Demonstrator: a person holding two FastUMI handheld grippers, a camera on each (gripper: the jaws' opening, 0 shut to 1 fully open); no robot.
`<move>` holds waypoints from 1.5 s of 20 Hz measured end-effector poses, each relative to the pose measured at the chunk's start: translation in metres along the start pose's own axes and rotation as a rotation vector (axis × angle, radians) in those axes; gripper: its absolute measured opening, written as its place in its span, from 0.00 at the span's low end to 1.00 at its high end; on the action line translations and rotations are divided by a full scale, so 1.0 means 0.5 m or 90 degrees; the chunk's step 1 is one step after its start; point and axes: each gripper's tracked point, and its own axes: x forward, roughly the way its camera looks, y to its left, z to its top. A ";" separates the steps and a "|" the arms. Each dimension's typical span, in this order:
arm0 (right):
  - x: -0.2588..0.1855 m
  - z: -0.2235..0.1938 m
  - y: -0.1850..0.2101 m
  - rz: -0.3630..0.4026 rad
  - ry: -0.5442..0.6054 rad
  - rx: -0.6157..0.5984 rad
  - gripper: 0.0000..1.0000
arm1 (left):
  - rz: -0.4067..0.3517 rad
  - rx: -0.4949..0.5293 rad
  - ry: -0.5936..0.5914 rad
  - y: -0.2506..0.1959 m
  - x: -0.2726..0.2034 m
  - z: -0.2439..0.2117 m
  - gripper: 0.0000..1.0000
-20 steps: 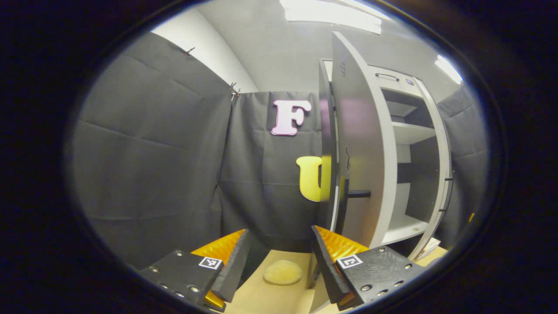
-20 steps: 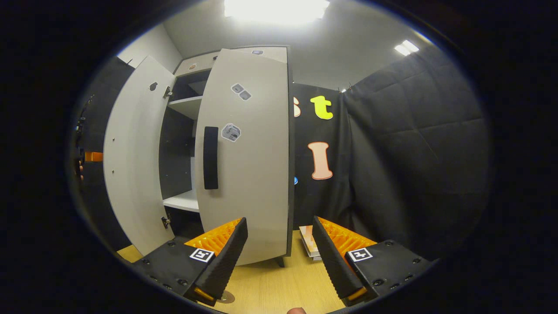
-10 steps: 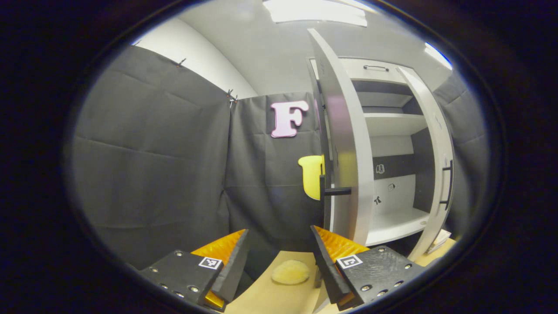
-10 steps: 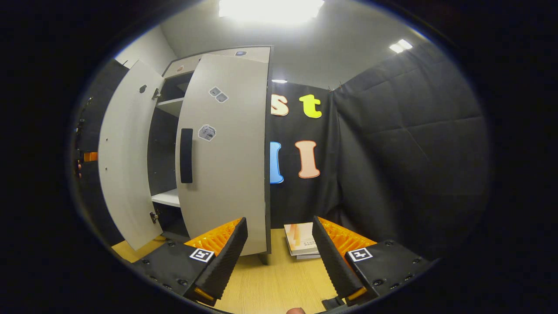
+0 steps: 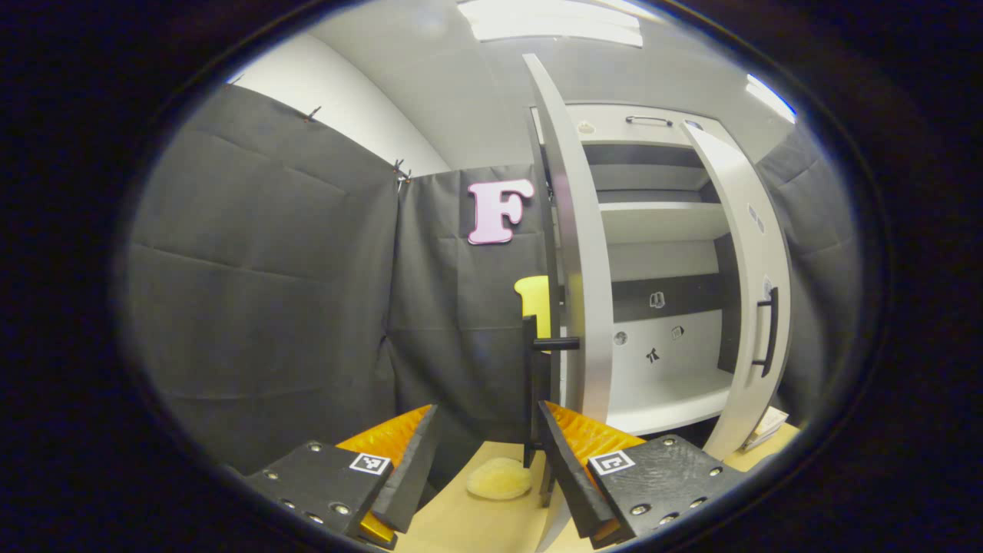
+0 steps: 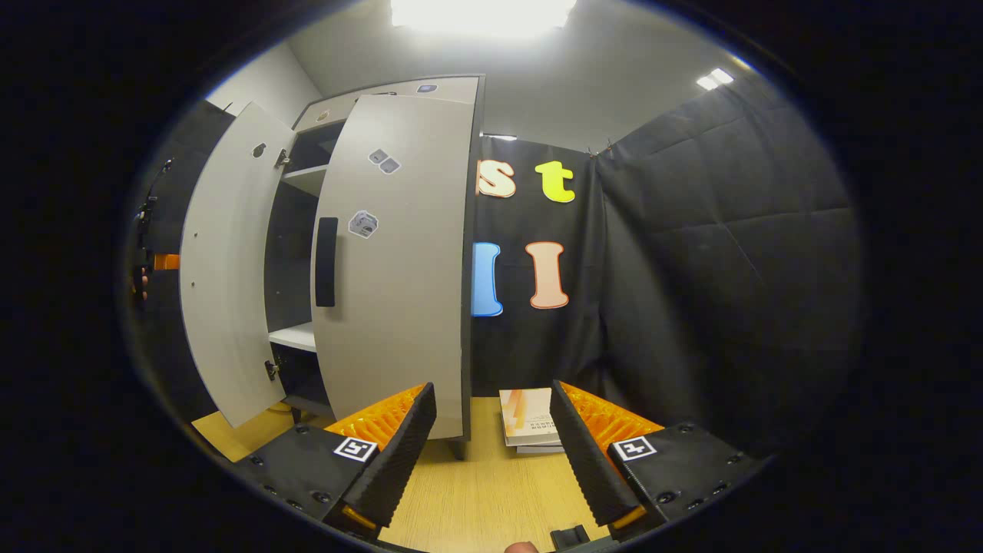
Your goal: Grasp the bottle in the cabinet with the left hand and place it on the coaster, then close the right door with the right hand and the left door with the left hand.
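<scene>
While both doors of the cabinet (image 5: 660, 230) stand open, the left hand-held gripper (image 5: 488, 461) hangs released, its fingers spread wide with nothing between them, low over the table (image 5: 476, 526) and to the left of the cabinet. Just beyond its fingers, on the table beside the cabinet's left corner, lies a pale round pad (image 5: 499, 478) that looks like the coaster; no bottle stands on it. The left door (image 5: 576, 253) is swung out edge-on toward this gripper, its dark handle (image 5: 554, 343) jutting sideways. Past the door, the cabinet's lower shelf (image 5: 668, 399) and upper shelf (image 5: 660, 219) look bare as far as they can be seen, so where the bottle is cannot be told.

The right hand-held gripper (image 6: 491, 453) is likewise released and empty, held in front of the cabinet's right side above the table. It faces the outer face of the right door (image 6: 399, 269), which is part-way swung and carries a dark vertical handle (image 6: 326, 261). That stance probably suits pushing this door shut. Some books (image 6: 528, 418) lie on the table to the right of the cabinet, clear of the door's swing. At the far side of the cabinet, another gripper and a hand holding it (image 6: 142, 280) show faintly.
</scene>
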 end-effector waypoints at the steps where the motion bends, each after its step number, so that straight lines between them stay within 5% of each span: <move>1: 0.002 0.001 -0.002 0.004 0.000 0.003 0.95 | -0.001 -0.003 0.002 0.004 -0.002 -0.003 0.80; 30: -0.020 -0.028 -0.117 -0.034 0.010 0.002 0.92 | -0.138 -0.010 0.001 -0.313 -0.005 -0.020 0.79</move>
